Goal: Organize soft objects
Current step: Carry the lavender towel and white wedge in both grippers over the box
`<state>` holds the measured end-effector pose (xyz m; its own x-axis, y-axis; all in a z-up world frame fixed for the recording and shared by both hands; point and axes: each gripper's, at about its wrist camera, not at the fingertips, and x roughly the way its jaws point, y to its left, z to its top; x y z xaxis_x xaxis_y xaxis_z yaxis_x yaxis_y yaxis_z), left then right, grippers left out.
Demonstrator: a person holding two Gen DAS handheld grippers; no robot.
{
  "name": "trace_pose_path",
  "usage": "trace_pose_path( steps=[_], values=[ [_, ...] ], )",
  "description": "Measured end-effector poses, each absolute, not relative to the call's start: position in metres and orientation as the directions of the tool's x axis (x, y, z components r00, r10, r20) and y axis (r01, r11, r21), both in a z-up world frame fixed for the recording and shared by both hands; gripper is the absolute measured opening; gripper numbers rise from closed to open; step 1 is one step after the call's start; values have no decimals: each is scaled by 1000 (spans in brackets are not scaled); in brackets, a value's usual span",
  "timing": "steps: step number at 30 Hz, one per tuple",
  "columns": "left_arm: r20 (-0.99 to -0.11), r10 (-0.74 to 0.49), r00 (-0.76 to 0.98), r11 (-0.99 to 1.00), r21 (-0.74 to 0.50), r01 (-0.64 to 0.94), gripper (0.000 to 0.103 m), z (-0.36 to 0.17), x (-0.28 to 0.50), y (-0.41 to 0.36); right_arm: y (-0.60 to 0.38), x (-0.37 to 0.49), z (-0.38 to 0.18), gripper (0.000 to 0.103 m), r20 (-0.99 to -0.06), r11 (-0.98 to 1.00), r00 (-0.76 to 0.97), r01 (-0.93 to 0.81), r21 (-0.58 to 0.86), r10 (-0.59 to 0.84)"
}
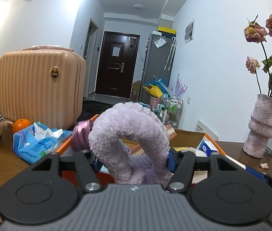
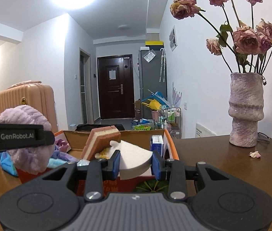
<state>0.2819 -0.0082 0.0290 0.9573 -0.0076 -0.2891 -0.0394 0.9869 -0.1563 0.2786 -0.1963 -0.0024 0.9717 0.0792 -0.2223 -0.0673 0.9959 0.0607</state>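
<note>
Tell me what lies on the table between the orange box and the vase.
Bare brown table between the orange box and the vase; a fallen petal lies nearer, in the right wrist view.

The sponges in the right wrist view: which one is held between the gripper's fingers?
The white wedge-shaped sponge. The right gripper pinches it between its blue pads, in front of the cardboard box, while the pink-and-yellow layered sponge leans unheld inside that box.

Box (image 2: 116, 134) on table (image 2: 222, 154), vase (image 2: 245, 109) right, suitcase (image 1: 39, 84) behind left
</note>
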Motion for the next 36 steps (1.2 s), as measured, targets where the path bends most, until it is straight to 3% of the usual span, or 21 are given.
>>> trace_pose_path(
  steps=[36],
  values=[
    [-234, 33, 972, 998, -42, -44, 61, 21, 366, -16, -181, 373, -4, 33, -187, 997, 980, -62, 37, 68]
  ],
)
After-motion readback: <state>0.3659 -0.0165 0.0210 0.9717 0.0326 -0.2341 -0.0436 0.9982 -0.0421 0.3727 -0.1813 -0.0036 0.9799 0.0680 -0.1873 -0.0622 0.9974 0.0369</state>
